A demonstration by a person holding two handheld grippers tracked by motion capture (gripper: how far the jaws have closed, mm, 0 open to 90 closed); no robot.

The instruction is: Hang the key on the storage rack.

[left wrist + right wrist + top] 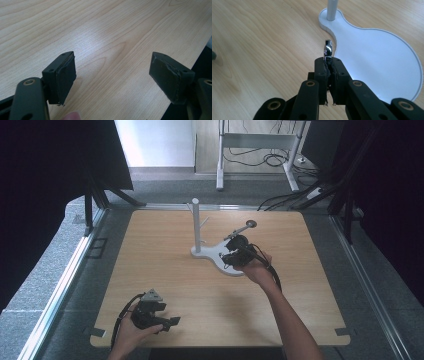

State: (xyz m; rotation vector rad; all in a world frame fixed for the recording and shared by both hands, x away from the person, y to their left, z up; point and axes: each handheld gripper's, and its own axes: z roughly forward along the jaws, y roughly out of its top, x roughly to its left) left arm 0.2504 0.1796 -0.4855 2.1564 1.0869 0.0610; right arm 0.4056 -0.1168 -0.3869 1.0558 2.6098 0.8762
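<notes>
A white stand has an upright post with a side peg and a flat pear-shaped base at mid-table. My right gripper hovers over the base's wide end, shut on a shiny metal utensil whose round end points back right. In the right gripper view a chrome tip of the utensil sticks out above the right gripper, with the base and post ahead. My left gripper rests near the front left edge, and the left gripper is open with nothing between its jaws.
The wooden table has a metal frame around it. Black curtains hang at both sides. Beyond the far edge lie cables on the floor and stand the legs of a white desk.
</notes>
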